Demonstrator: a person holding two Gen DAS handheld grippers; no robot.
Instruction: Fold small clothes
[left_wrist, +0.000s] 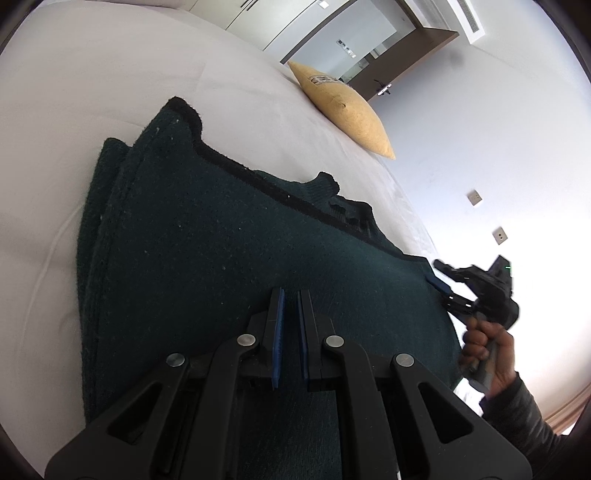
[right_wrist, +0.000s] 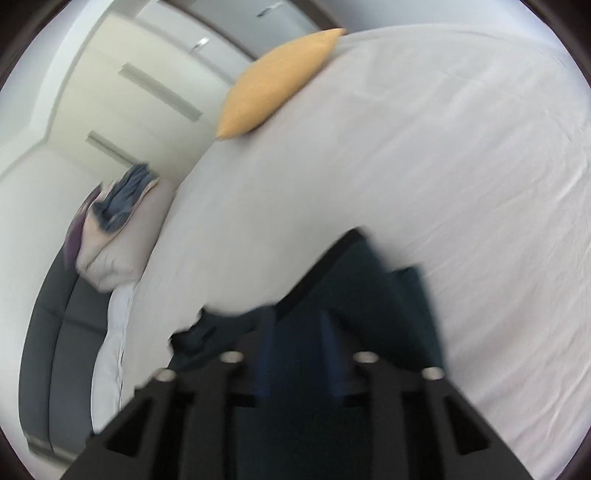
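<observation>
The dark green knitted garment (left_wrist: 229, 258) lies partly folded on the white-sheeted bed (left_wrist: 74, 110), final folds remaining; left claw (left_wrist: 290, 295) nearly clenched at 6 o'clock, right claw (right_wrist: 297, 321) state indeterminate.

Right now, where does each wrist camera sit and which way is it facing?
Left wrist: on the left tool, looking along its narrowly parted fingers over the dark garment on the bed, toward a yellow pillow; the right hand and right tool show at the garment's right edge.
Right wrist: on the right tool, blurred, looking across the garment and bed; only its own fingers show.
Shared: garment, bed, pillow.
</observation>
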